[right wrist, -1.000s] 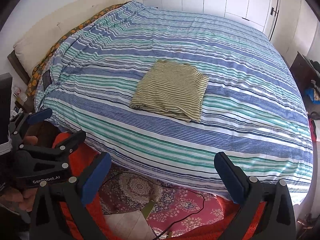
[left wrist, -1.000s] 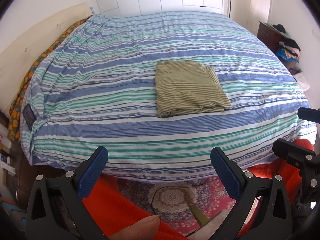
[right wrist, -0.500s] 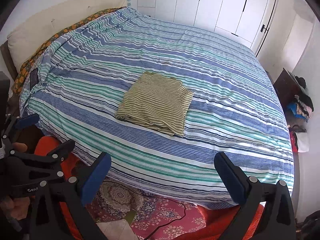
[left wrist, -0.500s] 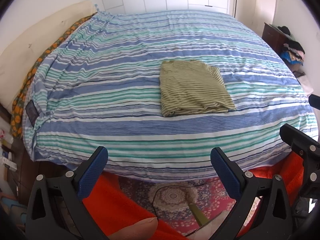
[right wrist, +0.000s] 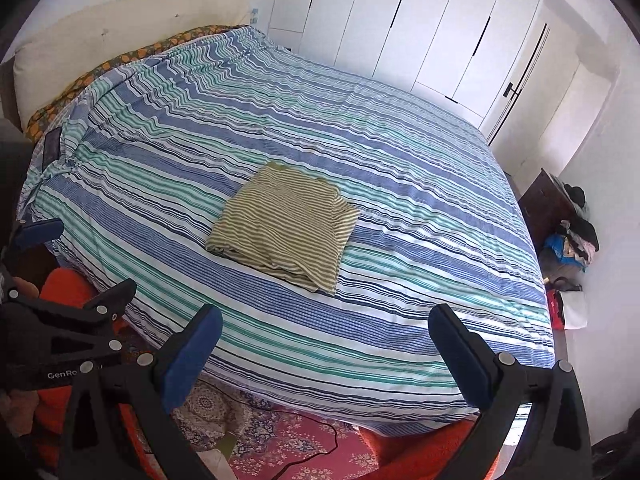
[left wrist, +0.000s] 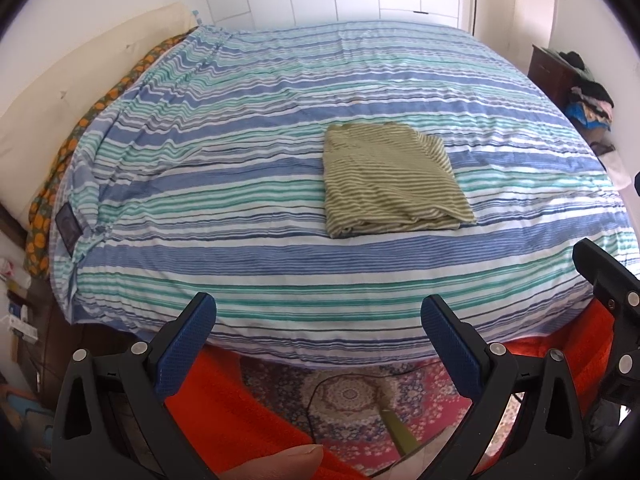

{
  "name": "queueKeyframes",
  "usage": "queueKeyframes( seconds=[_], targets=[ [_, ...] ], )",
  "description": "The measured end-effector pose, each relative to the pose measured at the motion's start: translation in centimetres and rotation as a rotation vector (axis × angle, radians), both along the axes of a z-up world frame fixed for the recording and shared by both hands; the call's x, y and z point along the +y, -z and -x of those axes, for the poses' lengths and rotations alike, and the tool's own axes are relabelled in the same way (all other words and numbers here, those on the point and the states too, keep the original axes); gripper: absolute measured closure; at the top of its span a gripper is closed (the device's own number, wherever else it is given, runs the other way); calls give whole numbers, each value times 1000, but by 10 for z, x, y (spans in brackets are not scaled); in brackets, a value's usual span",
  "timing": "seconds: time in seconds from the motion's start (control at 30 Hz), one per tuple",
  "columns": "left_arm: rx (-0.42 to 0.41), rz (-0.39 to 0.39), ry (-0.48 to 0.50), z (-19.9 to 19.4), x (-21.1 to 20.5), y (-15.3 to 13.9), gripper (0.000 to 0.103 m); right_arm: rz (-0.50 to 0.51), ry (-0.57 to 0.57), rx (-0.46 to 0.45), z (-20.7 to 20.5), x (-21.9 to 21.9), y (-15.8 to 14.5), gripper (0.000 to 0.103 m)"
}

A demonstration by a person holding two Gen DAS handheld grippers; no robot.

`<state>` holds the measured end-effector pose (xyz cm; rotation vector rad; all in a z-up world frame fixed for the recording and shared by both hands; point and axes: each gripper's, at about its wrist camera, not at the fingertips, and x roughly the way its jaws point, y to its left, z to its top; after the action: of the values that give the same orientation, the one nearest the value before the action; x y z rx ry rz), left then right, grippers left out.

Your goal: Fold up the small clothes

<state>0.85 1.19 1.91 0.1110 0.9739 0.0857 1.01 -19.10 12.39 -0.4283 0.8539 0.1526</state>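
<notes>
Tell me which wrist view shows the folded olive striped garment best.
The left wrist view: the folded garment sits nearer, its layered front edge visible. The right wrist view shows the whole garment too, but smaller and at an angle.

A: Striped duvet (left wrist: 248, 184), blue, green and white bands, spread over whole bed. Cream headboard (left wrist: 52, 112) along left side. Orange-patterned sheet (left wrist: 44, 208) showing at duvet's left edge.

B: Noted. White wardrobe doors (right wrist: 404, 28) behind bed. Dark wooden cabinet (right wrist: 546, 204) at right wall, heap of mixed clothes (right wrist: 576, 236) just beside it.

A: Below bed's near edge: red patterned rug (left wrist: 352, 396), thin black cable (left wrist: 316, 400) looping across it. Bright orange fabric (left wrist: 236, 412) at bottom foreground.
</notes>
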Motion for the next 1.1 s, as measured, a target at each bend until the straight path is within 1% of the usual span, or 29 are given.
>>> queueKeyframes(
  seconds=[0.4,0.83,0.9,1.03,1.1],
  targets=[
    [14,0,-1,-6,-3,3,1,11,7,-9,-2,-4,0,1],
    [4,0,0,-7,-8,0,1,11,27,-6,-6,-9,1,1],
    [1,-1,-1,-8,-8,-2,1,1,27,0,-6,-11,0,1],
    [-15,-5,-2,-8,-9,-7,1,-66,36,37,-9,-19,-1,1],
    [-25,-2,-1,-7,-9,-9,1,-74,44,41,-10,-20,-1,1]
  ],
)
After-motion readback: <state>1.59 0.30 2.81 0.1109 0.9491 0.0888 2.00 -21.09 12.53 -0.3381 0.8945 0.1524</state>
